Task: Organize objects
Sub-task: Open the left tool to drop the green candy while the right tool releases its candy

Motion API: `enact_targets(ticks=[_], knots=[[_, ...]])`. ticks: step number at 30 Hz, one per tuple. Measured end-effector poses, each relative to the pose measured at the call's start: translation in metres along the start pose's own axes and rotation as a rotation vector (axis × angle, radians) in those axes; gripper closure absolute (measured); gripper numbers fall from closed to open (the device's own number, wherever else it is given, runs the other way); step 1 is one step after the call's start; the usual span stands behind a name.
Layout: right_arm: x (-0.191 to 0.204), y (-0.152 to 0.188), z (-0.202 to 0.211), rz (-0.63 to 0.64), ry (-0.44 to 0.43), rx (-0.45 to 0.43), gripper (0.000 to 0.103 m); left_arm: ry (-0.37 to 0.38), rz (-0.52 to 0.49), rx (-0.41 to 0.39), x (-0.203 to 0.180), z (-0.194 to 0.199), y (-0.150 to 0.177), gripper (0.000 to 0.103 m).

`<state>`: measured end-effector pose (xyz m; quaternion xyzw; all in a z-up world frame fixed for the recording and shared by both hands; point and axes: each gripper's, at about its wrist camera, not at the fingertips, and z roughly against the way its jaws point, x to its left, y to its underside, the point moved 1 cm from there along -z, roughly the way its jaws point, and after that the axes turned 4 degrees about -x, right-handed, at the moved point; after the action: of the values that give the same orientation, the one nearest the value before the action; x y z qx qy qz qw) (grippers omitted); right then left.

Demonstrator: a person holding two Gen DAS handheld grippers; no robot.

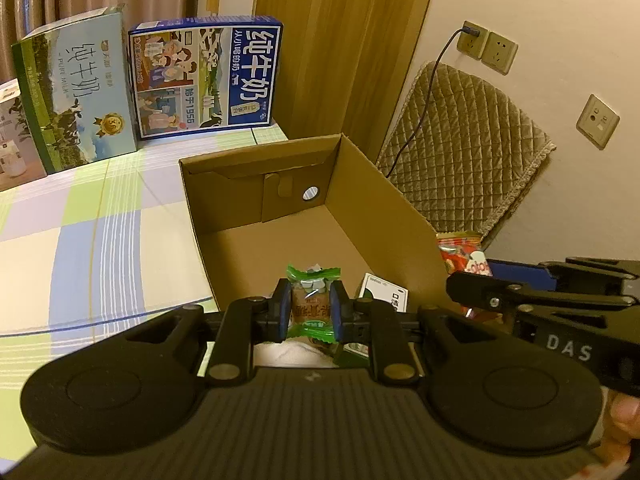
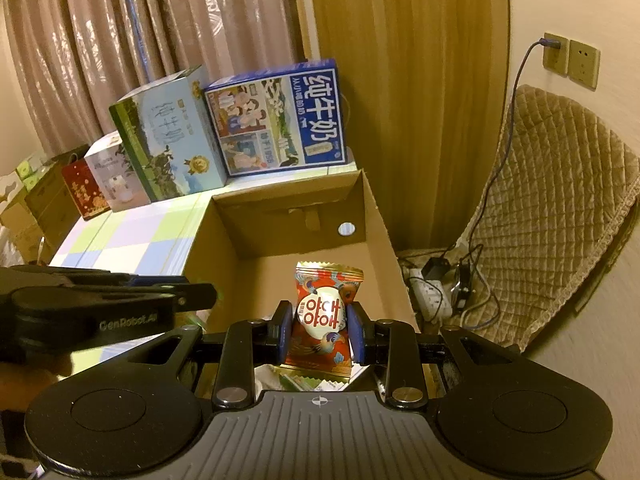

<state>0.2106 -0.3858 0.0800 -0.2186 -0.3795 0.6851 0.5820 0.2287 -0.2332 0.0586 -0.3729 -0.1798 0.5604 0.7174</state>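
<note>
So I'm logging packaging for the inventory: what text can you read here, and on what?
"纯牛奶" and "1956": blue milk carton.
"纯牛奶", "PURE MILK": green milk carton.
"DAS": right tongs.
"GenRobot.AI": left tongs.
Red candy packet: Korean letters, unclear.
Green candy packet: too blurred.

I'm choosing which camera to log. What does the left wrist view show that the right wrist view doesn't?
Only the left wrist view: the green-wrapped snack clamped in the left gripper, and a white packet in the box. Only the right wrist view: the power strip on the floor and a red gift bag. Both: the cardboard box, the blue milk carton and the red snack packet in the right gripper.
</note>
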Motion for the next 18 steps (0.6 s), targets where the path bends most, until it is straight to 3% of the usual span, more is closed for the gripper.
enact_targets(ticks=[1,3,18], knots=[[-0.001,0.0,0.0,-0.002,0.0,0.0,0.076,0.001,0.002,-0.001,0.001,-0.003,-0.001,0.084],[-0.001,-0.001,0.0,-0.004,-0.001,-0.002,0.076,0.014,0.016,0.0,0.007,-0.009,-0.004,0.071],[0.004,-0.003,-0.006,-0.055,-0.058,-0.01,0.075,-0.037,0.024,-0.028,0.03,0.017,-0.005,0.066]])
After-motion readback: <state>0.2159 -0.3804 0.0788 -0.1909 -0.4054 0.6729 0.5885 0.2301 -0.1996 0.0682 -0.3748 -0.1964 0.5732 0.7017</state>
